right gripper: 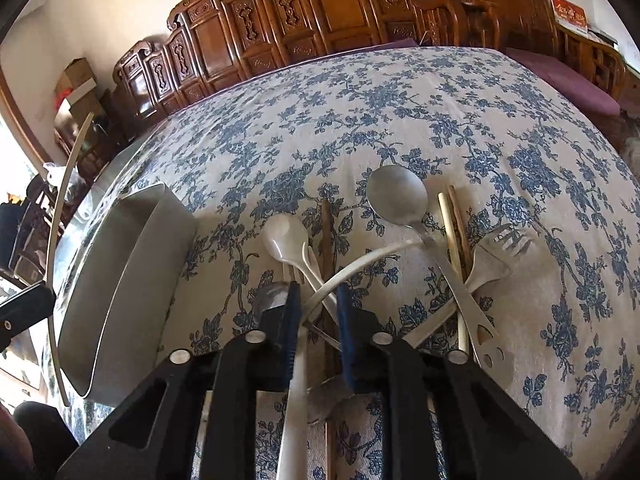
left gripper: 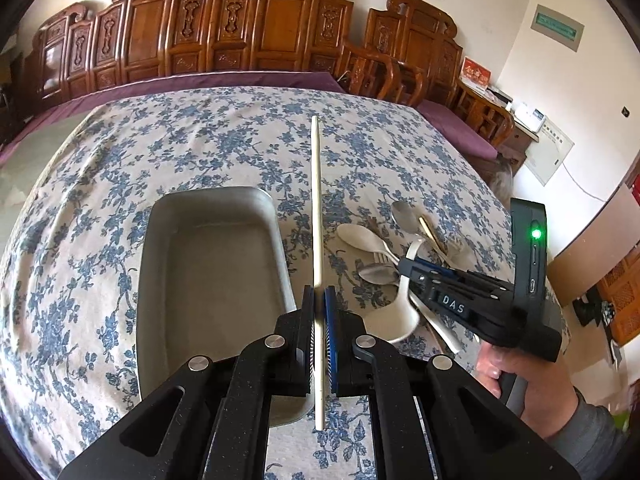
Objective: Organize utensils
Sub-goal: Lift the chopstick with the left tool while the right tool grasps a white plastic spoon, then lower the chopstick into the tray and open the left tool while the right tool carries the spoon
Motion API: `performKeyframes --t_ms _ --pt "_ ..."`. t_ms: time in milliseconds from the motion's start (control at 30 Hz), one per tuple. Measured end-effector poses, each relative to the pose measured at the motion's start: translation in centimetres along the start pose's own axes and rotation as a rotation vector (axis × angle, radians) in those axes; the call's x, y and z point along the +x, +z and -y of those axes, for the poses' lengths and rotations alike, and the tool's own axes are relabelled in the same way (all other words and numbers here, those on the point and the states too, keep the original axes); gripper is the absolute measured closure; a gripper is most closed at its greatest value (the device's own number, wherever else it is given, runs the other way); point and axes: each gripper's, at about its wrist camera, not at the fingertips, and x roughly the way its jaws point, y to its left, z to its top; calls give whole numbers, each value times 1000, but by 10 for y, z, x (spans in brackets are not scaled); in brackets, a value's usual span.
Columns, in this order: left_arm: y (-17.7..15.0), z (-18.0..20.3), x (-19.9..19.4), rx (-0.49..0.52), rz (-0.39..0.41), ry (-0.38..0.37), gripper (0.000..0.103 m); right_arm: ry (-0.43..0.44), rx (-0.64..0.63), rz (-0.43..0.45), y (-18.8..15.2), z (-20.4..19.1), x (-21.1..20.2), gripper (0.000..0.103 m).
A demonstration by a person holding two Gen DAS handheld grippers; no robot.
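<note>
Left gripper [left gripper: 319,316] clenched on a white chopstick [left gripper: 316,216], pointing straight ahead past the fingertips, above the right rim of the grey tray [left gripper: 208,264]. Just right of that claw, a heap of utensils on the floral tablecloth [left gripper: 200,136]. Right gripper [right gripper: 317,312] parted, straddling a curved white handle [right gripper: 360,262]; ahead of it a white spoon [right gripper: 285,240], a steel spoon [right gripper: 394,196] and a metal fork [right gripper: 490,258]; tray off to its left.
</note>
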Motion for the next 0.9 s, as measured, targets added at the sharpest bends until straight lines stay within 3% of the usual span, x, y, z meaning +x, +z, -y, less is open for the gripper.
performKeyframes --t_ms 233,567,900 --pt "1 -3 -4 4 5 12 99 18 8 19 2 2 -9 99" --pt "8 -18 -2 49 -25 58 99 122 -19 108 8 -8 -46 99" --pt "-3 -58 27 11 -89 129 99 159 -81 142 7 -28 -58 99"
